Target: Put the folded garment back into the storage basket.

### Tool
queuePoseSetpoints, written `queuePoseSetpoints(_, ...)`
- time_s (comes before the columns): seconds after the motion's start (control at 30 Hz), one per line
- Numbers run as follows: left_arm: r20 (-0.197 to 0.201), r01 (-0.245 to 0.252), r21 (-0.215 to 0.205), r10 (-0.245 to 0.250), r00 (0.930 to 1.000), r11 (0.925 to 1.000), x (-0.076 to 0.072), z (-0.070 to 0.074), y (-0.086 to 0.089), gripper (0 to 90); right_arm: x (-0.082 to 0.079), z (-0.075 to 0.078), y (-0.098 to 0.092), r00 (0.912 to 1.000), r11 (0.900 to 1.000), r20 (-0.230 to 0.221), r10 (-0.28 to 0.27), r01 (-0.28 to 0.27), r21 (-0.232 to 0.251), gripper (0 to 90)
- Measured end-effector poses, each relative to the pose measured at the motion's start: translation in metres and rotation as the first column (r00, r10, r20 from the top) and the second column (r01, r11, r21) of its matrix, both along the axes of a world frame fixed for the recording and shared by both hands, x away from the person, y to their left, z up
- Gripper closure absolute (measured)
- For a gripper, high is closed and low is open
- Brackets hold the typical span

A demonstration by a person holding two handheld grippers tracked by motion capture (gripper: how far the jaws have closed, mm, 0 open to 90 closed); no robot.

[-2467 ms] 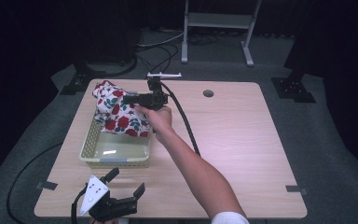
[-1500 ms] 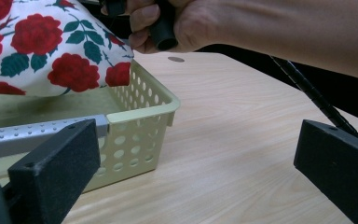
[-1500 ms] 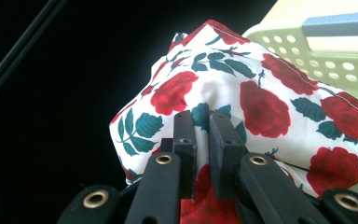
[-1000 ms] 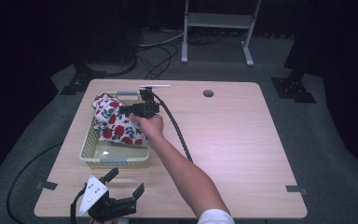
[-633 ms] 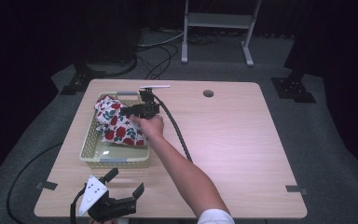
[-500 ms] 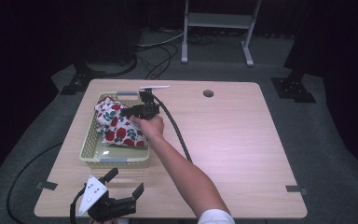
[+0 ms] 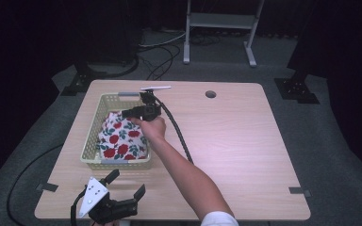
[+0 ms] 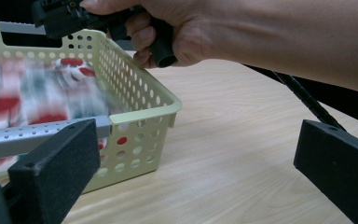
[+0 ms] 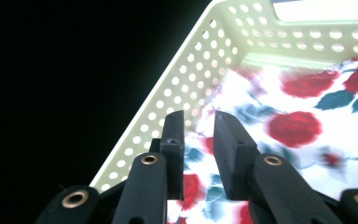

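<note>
**Floral cloth lies in the basket**

High view: the right gripper (image 7: 134,112) hangs over the floral cloth (image 7: 121,141), which lies in the pale yellow basket (image 7: 90,141) at the table's left. The left gripper (image 7: 118,200) rests at the near edge.

Left gripper view: its jaws stand wide apart, empty.

Right gripper view: the jaws have just been opening, a narrow gap between them, nothing pinched.

My tabletop (image 7: 245,141) is pale wood with a round hole (image 7: 210,94) near its far edge and dark tape tabs (image 7: 298,191) at the near corners. Under it lies grey carpet (image 7: 339,155). Beyond, a metal stand (image 7: 219,28) rises from the floor, black cables (image 7: 162,52) trail beside it, and the room behind is dark
</note>
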State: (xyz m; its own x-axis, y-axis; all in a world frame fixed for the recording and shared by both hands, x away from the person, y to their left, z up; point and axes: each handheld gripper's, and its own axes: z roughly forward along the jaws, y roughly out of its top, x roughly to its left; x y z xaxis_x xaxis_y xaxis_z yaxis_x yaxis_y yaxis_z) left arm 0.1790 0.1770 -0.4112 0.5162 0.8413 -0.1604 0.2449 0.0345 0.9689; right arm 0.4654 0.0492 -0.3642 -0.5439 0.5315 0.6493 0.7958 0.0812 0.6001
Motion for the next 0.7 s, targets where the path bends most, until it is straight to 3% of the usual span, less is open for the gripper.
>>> queuePoseSetpoints(0.27, 0.002, 0.004, 0.001, -0.004, 1.0000, 1.0000, -0.0001, 0.0000, -0.0008, 0.0, -0.0020, 0.0042, 0.0003, 0.9997, 1.000, 0.019, 0.016, -0.016, -0.016, 67.6)
queuePoseSetpoints(0.4, 0.002, 0.004, 0.002, -0.004, 1.0000, 1.0000, -0.0001, 0.0000, -0.0010, 0.0, -0.0033, 0.0056, 0.0003, 0.9991, 0.999, 0.037, 0.022, -0.020, -0.036, 58.8)
queuePoseSetpoints(0.5, 0.002, 0.006, 0.003, -0.006, 1.0000, 1.0000, -0.0003, -0.0001, -0.0017, 0.0, -0.0035, 0.0055, 0.0000, 0.9995, 0.999, 0.026, 0.017, -0.015, -0.046, 44.9)
queuePoseSetpoints(0.7, 0.002, 0.007, 0.005, -0.007, 1.0000, 1.0000, -0.0006, 0.0000, -0.0024, 0.0, -0.0080, 0.0088, -0.0007, 0.9971, 0.993, 0.075, 0.013, -0.004, -0.116, 35.0)
